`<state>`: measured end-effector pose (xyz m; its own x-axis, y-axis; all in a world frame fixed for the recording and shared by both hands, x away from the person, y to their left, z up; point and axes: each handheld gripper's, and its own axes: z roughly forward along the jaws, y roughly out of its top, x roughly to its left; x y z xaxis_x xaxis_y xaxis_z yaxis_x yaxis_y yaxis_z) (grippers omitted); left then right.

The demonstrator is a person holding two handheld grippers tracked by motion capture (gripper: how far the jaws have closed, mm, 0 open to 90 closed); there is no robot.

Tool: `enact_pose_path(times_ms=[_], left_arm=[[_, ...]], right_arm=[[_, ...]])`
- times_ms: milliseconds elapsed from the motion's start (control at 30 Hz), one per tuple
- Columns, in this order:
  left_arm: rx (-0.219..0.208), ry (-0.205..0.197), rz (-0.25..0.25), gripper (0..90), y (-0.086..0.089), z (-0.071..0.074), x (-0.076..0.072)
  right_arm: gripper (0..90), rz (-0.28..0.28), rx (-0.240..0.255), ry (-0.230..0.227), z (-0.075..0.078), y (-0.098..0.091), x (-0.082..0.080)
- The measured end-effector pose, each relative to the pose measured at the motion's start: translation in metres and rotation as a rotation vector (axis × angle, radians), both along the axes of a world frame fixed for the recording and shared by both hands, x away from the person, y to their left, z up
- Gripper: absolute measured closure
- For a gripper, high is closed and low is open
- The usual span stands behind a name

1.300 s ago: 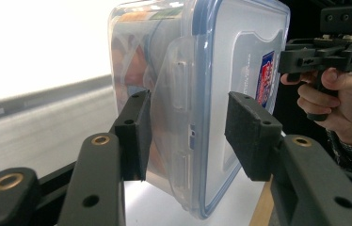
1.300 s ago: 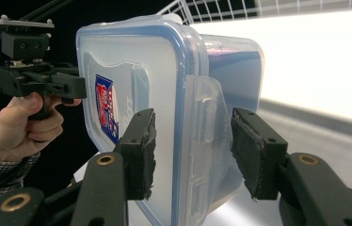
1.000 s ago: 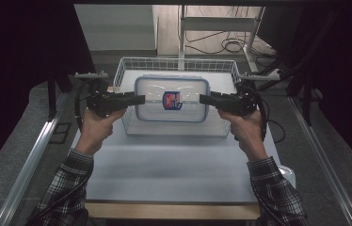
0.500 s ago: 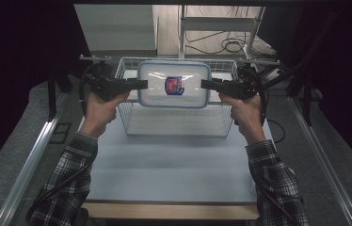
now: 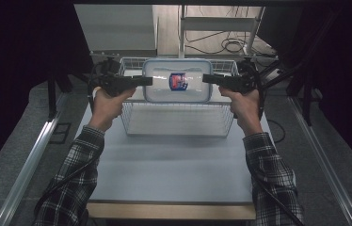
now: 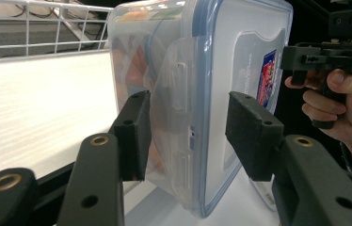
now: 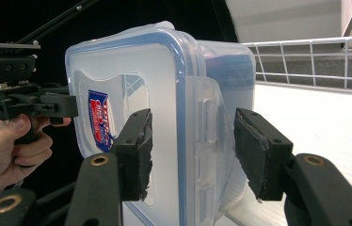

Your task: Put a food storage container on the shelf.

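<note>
Clear rounded plastic box (image 5: 178,81) (blue-rimmed lid), gripped at both ends by left tool (image 5: 147,81) and right tool (image 5: 208,78), over wire basket (image 5: 179,120)

**Three Views Set On One Scene**

The white table (image 5: 174,165) was viewed from above the person's side, facing forward and down. Each gripper view was set close behind its own black jaws, aimed inward from opposite ends. The clear plastic box with a blue-rimmed lid (image 5: 178,81) (image 6: 221,94) (image 7: 164,103) was shared by all three.

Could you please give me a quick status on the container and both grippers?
Left gripper and right gripper at opposite ends of lidded plastic container. Held above wire basket. Nothing in the way.
</note>
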<state>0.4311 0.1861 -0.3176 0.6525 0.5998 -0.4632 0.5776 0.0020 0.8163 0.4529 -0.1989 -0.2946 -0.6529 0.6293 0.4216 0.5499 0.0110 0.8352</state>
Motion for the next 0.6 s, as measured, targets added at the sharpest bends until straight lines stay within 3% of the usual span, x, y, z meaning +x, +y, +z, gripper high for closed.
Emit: enact_pose_path(times_ms=[167, 600], left_arm=[[-0.009, 0.010, 0.007, 50.9, 0.001, -0.003, 0.004], [0.017, -0.016, 0.026, 48.9, -0.001, -0.002, 0.007]], right_arm=[[48.5, -0.008, -0.003, 0.003, -0.001, 0.002, 0.005], [48.0, -0.033, 0.001, 0.004, -0.004, 0.004, 0.012]])
